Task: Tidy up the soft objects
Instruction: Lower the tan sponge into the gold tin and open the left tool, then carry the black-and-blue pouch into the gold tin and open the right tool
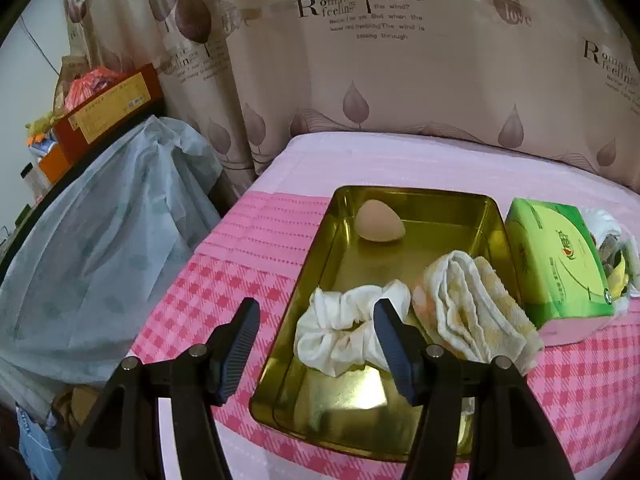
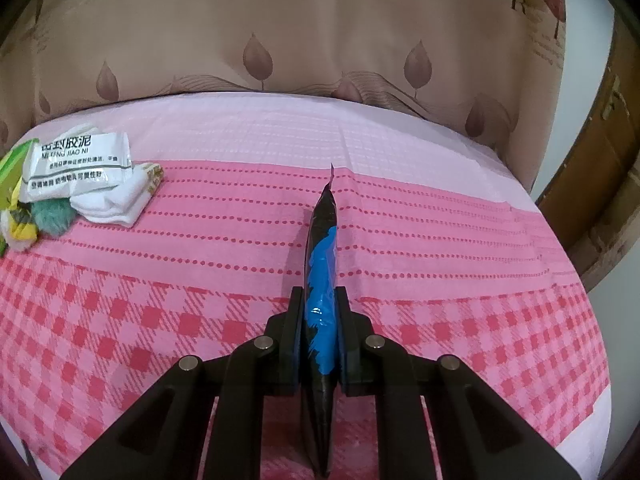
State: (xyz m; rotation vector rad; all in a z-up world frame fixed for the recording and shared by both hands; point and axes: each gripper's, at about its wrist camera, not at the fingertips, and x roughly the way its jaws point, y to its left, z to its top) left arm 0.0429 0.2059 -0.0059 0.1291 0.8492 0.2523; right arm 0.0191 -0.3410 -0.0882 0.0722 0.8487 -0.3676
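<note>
A gold metal tray (image 1: 308, 280) lies on the pink checked cloth. In it are a beige egg-shaped sponge (image 1: 378, 222) at the far end, a white scrunchie (image 1: 344, 332) near the front and a folded cream and yellow towel (image 1: 476, 308) on its right side. My left gripper (image 1: 316, 324) hangs open and empty above the tray's near left edge. My right gripper (image 2: 320, 312) is shut on a flat black and blue packet (image 2: 322, 264), held edge-up above the cloth.
A green tissue box (image 1: 556, 260) stands right of the tray. Beyond it lies a pile: a white sachet (image 2: 80, 168), a folded white cloth (image 2: 120, 196), a teal fluffy thing (image 2: 52, 216). A curtain (image 1: 360, 60) hangs behind. A grey cover (image 1: 100, 240) and boxes (image 1: 104, 116) are at left.
</note>
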